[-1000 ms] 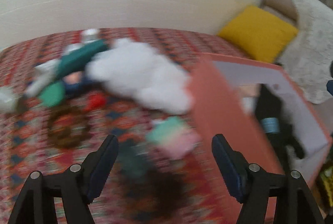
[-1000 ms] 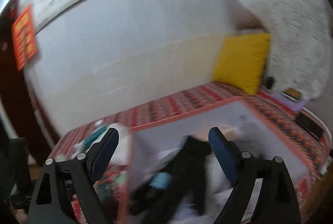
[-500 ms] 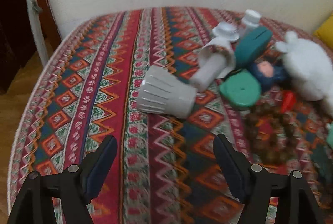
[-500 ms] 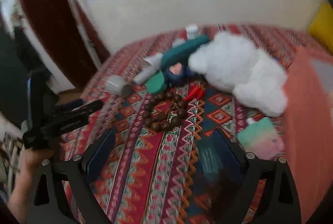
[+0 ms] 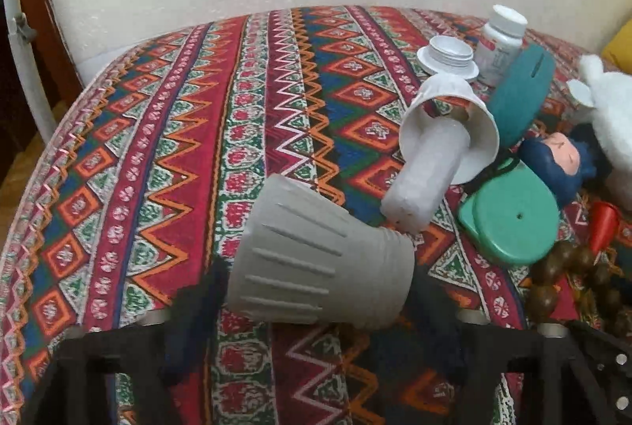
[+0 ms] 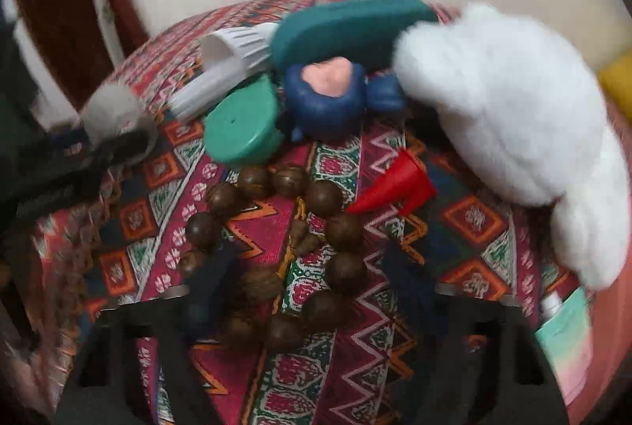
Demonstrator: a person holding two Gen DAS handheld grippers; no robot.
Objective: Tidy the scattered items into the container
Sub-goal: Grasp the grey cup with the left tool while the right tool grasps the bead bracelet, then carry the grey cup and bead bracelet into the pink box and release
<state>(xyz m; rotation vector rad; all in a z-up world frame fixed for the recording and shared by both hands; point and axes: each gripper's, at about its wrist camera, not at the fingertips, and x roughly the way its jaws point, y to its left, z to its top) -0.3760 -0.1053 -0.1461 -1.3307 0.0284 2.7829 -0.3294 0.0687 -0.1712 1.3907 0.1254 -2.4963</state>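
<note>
**On the patterned tabletop, both claws closing over cup and beads**

On the tabletop (image 5: 276, 89), a grey ribbed cup (image 5: 320, 267) lay on its side, wide rim to the left in the left wrist view, its inside hidden. The left claw (image 5: 316, 290) straddled it, one blurred finger close at each flank. Its jaws had just been closing on the cup, but I could not tell whether the pads pressed on it.

Just beyond the grey cup to the right, a white paper cup (image 5: 450, 109) also lay on its side, a white cylinder (image 5: 422, 184) poking out of its mouth. Behind that stood a shallow white jar (image 5: 448, 55) and a capped pill bottle (image 5: 499, 46), both against a teal case (image 5: 521, 97).

Right of the grey cup sat a closed round green box (image 5: 509, 215), then a blue doll (image 5: 557, 164), a red cone (image 5: 602, 227) and a white plush toy (image 5: 608, 109).

Near the cup's right side lay a loop of wooden beads (image 6: 276, 227). The right claw (image 6: 310, 279) hung over it, its jaws about half apart and just closing, with part of the loop between the blurred fingers, which had no hold on it.

Farthest from the cup, past the plush toy, a salmon box (image 6: 620, 306) showed only one wall; its contents were out of sight. A pastel packet (image 6: 568, 330) lay beside that wall.
</note>
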